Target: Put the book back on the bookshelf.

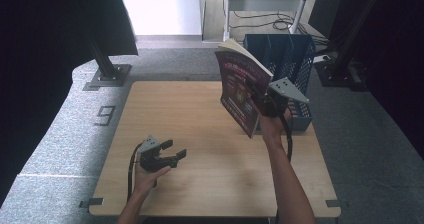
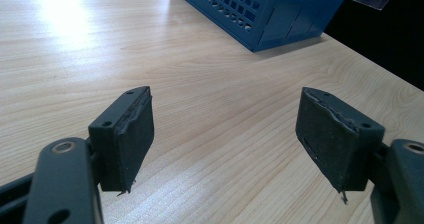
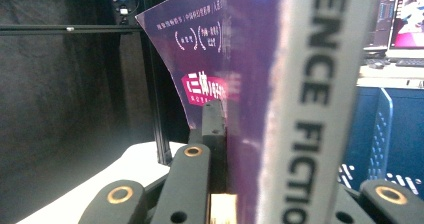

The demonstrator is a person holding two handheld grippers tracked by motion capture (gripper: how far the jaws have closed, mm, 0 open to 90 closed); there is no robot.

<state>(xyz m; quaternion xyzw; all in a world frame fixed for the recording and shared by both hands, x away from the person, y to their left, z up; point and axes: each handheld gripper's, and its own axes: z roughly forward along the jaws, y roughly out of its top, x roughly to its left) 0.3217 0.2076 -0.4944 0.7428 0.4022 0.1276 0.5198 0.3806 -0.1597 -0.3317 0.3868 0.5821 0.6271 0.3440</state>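
A purple paperback book (image 1: 242, 86) is held upright above the table's right side, with my right gripper (image 1: 267, 100) shut on its spine edge. In the right gripper view the book (image 3: 260, 84) stands between the jaws, its grey spine reading "FICTION". A blue slotted file rack (image 1: 287, 59) stands just behind and right of the book, at the table's far right; its wall (image 2: 260, 9) also appears in the left gripper view. My left gripper (image 1: 172, 151) hovers low over the near left of the wooden table (image 1: 190, 114), open, with nothing between its pads (image 2: 132, 134).
A black stand with a metal foot (image 1: 107, 74) sits on the grey floor beyond the table's far left corner. Dark curtains hang at both sides. Cables and a metal frame (image 1: 265, 6) lie behind the rack. Bare table spans the centre and left.
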